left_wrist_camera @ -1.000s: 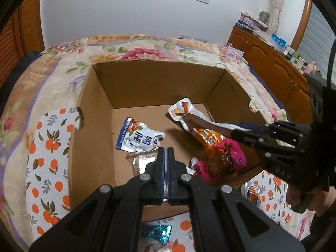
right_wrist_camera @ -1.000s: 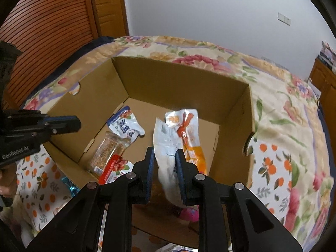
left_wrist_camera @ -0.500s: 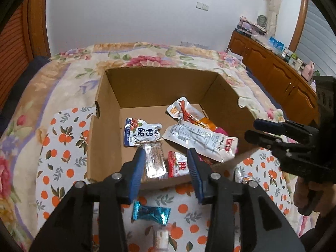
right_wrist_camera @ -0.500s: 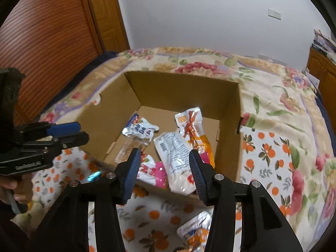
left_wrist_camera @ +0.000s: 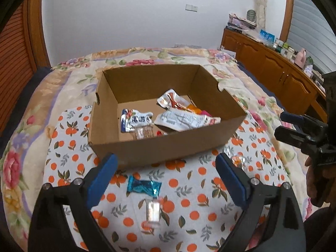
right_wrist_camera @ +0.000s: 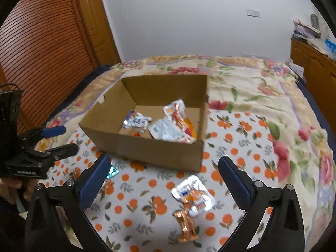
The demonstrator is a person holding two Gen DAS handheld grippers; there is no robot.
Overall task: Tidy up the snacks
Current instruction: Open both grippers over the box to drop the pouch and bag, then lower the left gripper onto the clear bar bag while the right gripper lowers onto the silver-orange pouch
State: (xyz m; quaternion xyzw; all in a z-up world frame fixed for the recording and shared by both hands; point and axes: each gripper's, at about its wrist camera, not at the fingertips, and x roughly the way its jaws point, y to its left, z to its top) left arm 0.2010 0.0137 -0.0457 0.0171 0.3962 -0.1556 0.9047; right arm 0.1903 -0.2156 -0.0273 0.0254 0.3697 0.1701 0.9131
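Note:
A brown cardboard box [left_wrist_camera: 130, 151] [right_wrist_camera: 147, 149] stands on the orange-print cloth and holds several snack packets, among them a long white packet [left_wrist_camera: 182, 120] [right_wrist_camera: 168, 132] and a blue-white pouch [left_wrist_camera: 134, 120]. My left gripper [left_wrist_camera: 166, 180] is open and empty, pulled back in front of the box above a teal candy [left_wrist_camera: 145, 187] and a small clear-wrapped candy [left_wrist_camera: 153, 211]. My right gripper [right_wrist_camera: 163, 180] is open and empty above a white-orange packet [right_wrist_camera: 194, 195] and a copper-wrapped sweet [right_wrist_camera: 187, 226].
The box sits on a bed with a floral blanket [right_wrist_camera: 262, 88]. A wooden cabinet [left_wrist_camera: 273, 63] with clutter runs along the right wall. A slatted wooden door [right_wrist_camera: 42, 52] is at the left. Another wrapped snack [left_wrist_camera: 237, 159] lies by the box's right front corner.
Both grippers let go of their packets into the box, opened wide and drew back from the box toward me. The long white packet now lies inside the box.

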